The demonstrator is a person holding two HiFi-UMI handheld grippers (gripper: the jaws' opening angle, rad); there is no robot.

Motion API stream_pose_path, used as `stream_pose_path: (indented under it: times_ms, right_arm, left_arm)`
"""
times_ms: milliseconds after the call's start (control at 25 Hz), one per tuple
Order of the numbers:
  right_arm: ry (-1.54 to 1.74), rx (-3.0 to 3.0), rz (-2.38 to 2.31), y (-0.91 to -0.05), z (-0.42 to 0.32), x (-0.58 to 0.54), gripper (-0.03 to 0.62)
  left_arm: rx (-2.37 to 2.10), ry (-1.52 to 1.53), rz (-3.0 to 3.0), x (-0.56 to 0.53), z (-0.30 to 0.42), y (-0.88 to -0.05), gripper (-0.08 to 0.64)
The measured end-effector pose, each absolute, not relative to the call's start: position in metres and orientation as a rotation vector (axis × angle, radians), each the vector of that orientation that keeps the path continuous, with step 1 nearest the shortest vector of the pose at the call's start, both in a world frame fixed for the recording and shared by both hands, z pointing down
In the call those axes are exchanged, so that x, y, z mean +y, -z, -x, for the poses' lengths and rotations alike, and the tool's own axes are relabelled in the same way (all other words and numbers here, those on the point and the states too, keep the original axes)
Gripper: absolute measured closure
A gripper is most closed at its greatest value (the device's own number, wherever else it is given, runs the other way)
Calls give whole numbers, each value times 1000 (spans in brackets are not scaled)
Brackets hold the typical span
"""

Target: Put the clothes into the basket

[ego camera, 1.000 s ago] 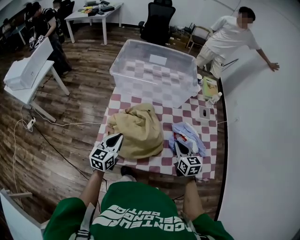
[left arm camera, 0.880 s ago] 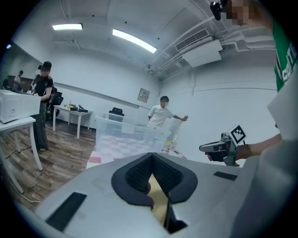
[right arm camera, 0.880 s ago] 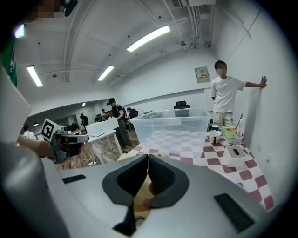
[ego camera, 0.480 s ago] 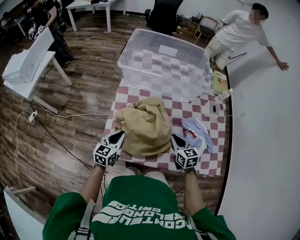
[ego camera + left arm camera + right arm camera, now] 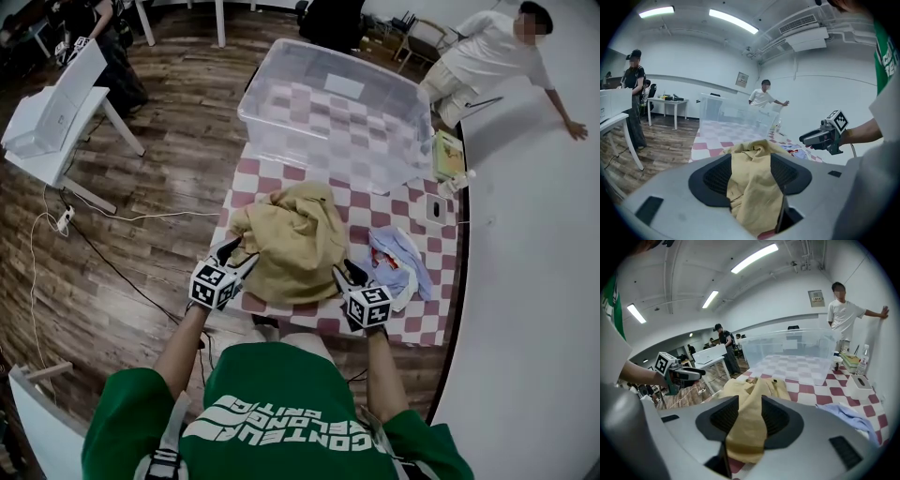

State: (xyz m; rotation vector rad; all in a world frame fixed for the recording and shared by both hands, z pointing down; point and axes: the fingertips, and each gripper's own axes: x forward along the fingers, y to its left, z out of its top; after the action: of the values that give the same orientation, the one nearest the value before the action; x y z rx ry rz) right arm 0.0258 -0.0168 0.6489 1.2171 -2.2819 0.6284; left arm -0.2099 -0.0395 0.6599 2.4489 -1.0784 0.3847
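Left tool: the left tool (image 5: 236,253) sits at the left edge of the crumpled tan fabric garment (image 5: 295,239). Its jaws have just been opening and stand apart, with a fold of that fabric between them, not yet pinched.
Tan garment: it lies heaped at the near middle of the red-and-white checked table (image 5: 258,178). Taking it from 2 sides probably keeps so bulky a heap from trailing.
Right tool: the right tool (image 5: 349,274) is at the garment's right edge. Its jaws have also just been opening and stand less wide, with fabric running between them.
Light blue garment: the bunched light blue garment (image 5: 405,262) lies just right of the right tool, untouched.
Basket: the clear plastic basket (image 5: 309,141) stands at the table's far end with its top open. No clothes show inside.
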Motion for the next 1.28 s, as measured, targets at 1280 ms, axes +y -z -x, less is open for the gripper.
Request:
stream_pose_path:
  times_ms: [1280]
  right_arm:
    - [-800, -2039, -889, -833, 7, -59, 291]
  left_arm:
    - [-790, -763, -2170, -143, 155, -833, 195]
